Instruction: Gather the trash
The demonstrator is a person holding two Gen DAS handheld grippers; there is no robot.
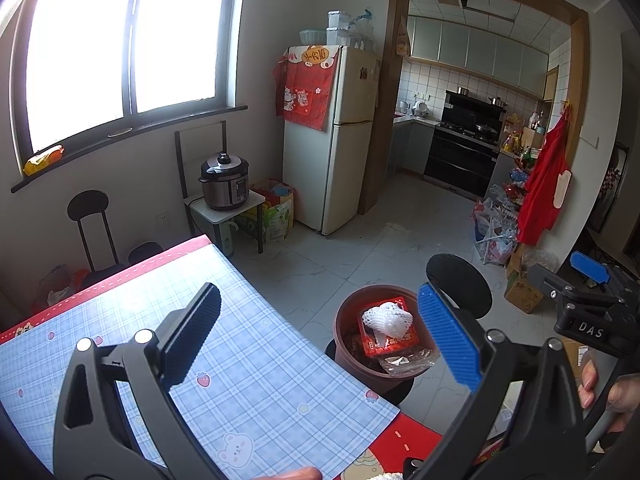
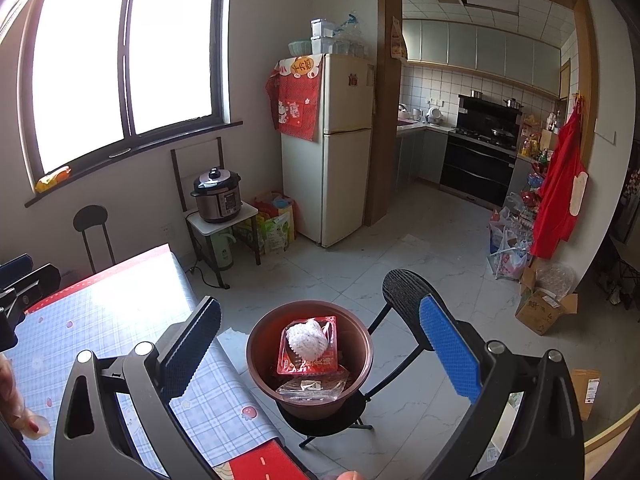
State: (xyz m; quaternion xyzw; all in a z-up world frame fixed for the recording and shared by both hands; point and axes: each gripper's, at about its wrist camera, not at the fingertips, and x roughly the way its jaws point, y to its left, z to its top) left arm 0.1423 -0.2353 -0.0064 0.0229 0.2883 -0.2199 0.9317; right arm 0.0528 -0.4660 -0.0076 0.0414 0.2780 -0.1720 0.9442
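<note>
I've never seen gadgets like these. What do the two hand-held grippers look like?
Each is a black, Y-shaped frame with silver pivot bolts. The left gripper and right gripper both carry one black ribbed pad and one blue ribbed pad. The right one's body bears white letters, "DAS".

Bin [image 2: 310, 364] mouth open above; table [image 2: 120, 320] edge just beside.

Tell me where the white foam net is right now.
The white foam net lies in the brown bin, on top of a red tray. The bin stands on a black chair beside the table's edge, centre of the right wrist view.
</note>
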